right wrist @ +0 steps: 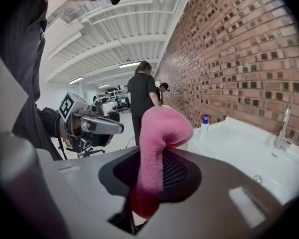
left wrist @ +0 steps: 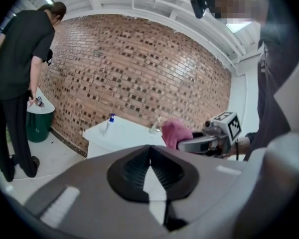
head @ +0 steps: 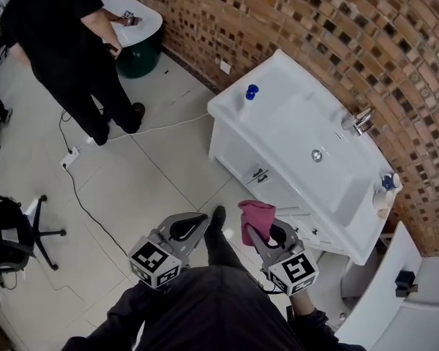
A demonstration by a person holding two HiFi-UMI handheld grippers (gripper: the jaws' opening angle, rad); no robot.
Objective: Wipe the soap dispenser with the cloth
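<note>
Holds the left tool [head: 197, 223] with its jaws closed tight together and nothing between them. Grips the pink cloth [head: 257, 216] in the right tool [head: 266, 234], jaws clamped on it. Carries that cloth lengthwise along the jaws, its long axis rising out of them toward the counter [head: 293, 134], free end folded over at the top. Points both tools forward and a little downward, side by side above the tiled floor [head: 154, 174], short of the counter.

Leaves the soap dispenser [head: 251, 92] untouched, well apart from the cloth. Finds it upright at the counter's left end, near the brick wall [head: 293, 20], long axis vertical, blue pump head on top. Cannot tell which way the spout faces.

Takes in a faucet [head: 360, 121] at the wall side of the counter's basin, and a person in black [head: 66, 35] bent over a second white basin [head: 143, 20] further along the wall.
</note>
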